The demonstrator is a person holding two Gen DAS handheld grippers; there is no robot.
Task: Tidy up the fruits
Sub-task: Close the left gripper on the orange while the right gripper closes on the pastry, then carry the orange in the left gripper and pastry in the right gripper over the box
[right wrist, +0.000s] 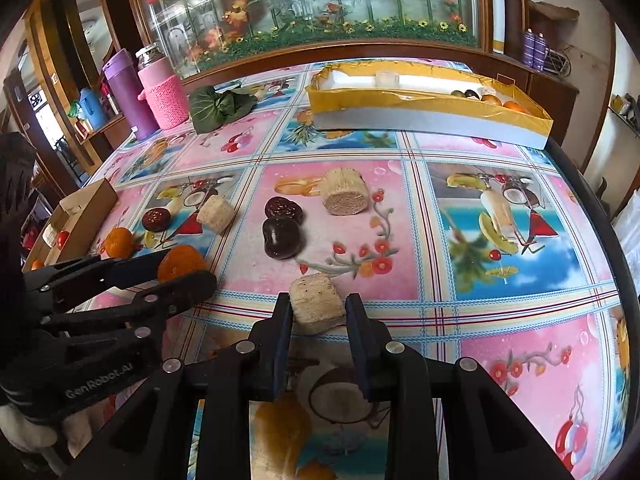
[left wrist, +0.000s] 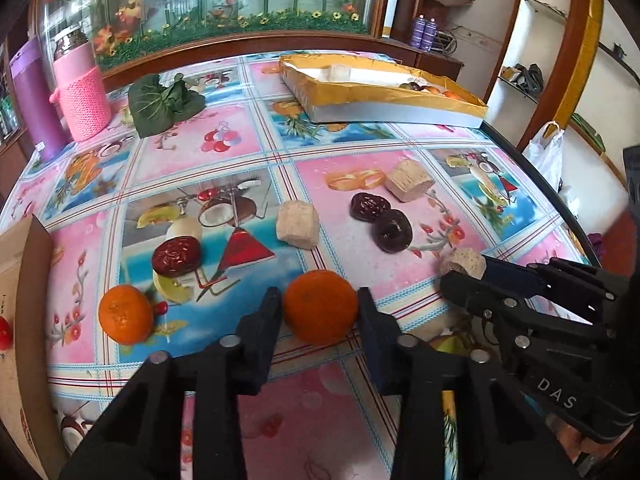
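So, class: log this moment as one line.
left gripper: open around round orange tangerine | right gripper: open around pale cylindrical chunk | both on table

Bare tablecloth (right wrist: 400, 152) between scattered fruits and tray (right wrist: 432, 120).

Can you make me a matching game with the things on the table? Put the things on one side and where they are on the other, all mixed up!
Things:
1. round orange tangerine
2. pale beige cylinder chunk
3. pink knitted-sleeve flask
4. dark green leafy vegetable

Places:
A. beside the purple tumbler
B. between the left gripper's fingers
C. far side, left of the yellow-lined tray
D. between the right gripper's fingers

Pairs: 1-B, 2-D, 3-A, 4-C
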